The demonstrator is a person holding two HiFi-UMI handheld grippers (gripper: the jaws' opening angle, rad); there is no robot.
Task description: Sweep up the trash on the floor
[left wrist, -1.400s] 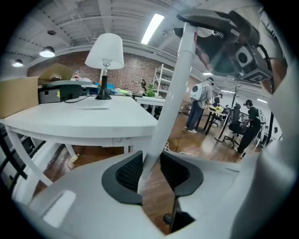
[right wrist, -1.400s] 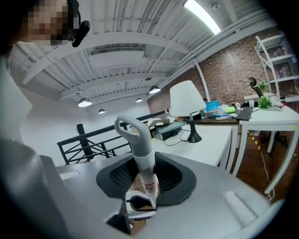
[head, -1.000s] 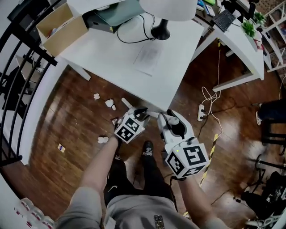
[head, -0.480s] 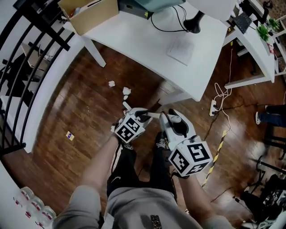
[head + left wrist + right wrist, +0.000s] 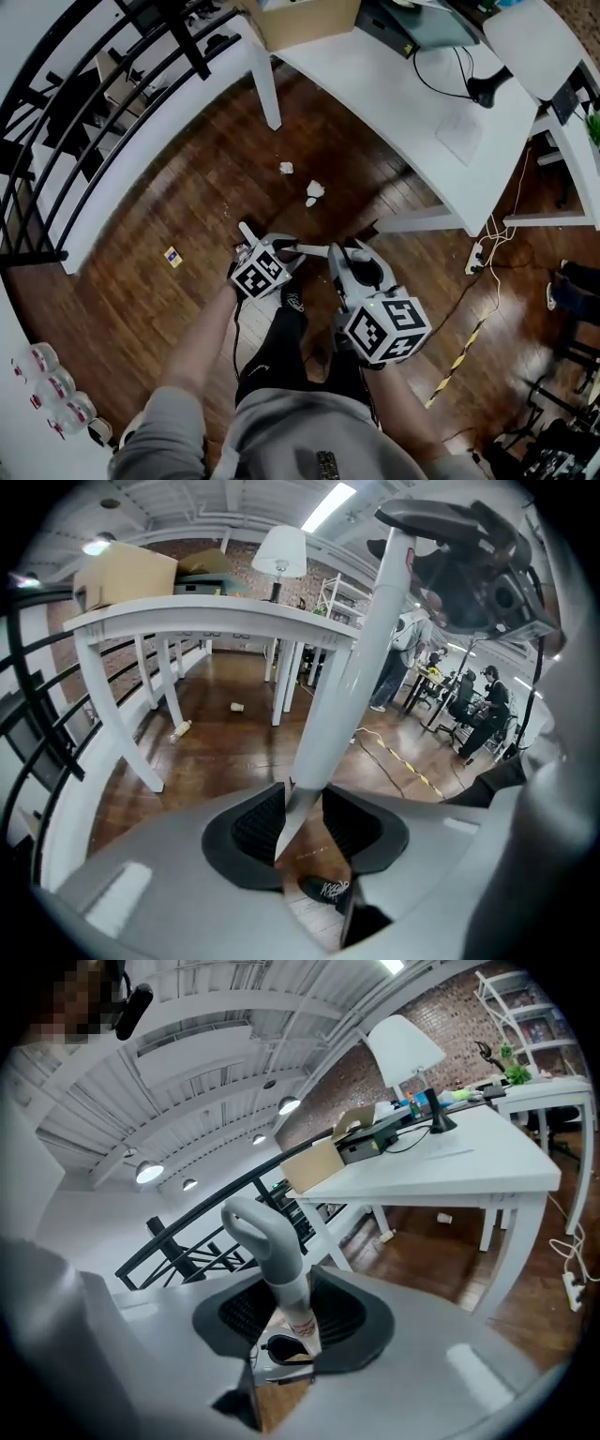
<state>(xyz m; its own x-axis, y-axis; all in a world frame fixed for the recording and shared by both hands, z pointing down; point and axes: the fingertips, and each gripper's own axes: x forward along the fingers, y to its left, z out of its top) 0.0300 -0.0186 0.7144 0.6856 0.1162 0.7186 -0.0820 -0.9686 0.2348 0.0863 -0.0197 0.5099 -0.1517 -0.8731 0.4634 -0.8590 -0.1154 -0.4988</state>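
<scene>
My left gripper [image 5: 278,249] [image 5: 302,817] is shut on a long white pole [image 5: 349,663] that rises between its pads and passes the right gripper at the upper right of the left gripper view. My right gripper [image 5: 343,255] [image 5: 291,1312] is shut on a white handle with a grey loop end [image 5: 270,1246]. In the head view both grippers hang close together above the dark wooden floor. A white bar [image 5: 307,250] spans between them. Crumpled white paper scraps [image 5: 315,192] [image 5: 286,168] lie on the floor ahead, near the table leg. A small yellow card [image 5: 173,256] lies to the left.
A white table [image 5: 422,122] with a cardboard box, lamp and cables fills the upper right. A black railing [image 5: 84,103] runs along the left. My black shoe [image 5: 293,300] is under the grippers. A power strip [image 5: 476,258] and cables lie right; bottles [image 5: 47,384] stand lower left.
The view has swung: the table and paper scraps have slid up and to the right, and more open floor and railing show at left. Both grippers keep their holds, still side by side.
</scene>
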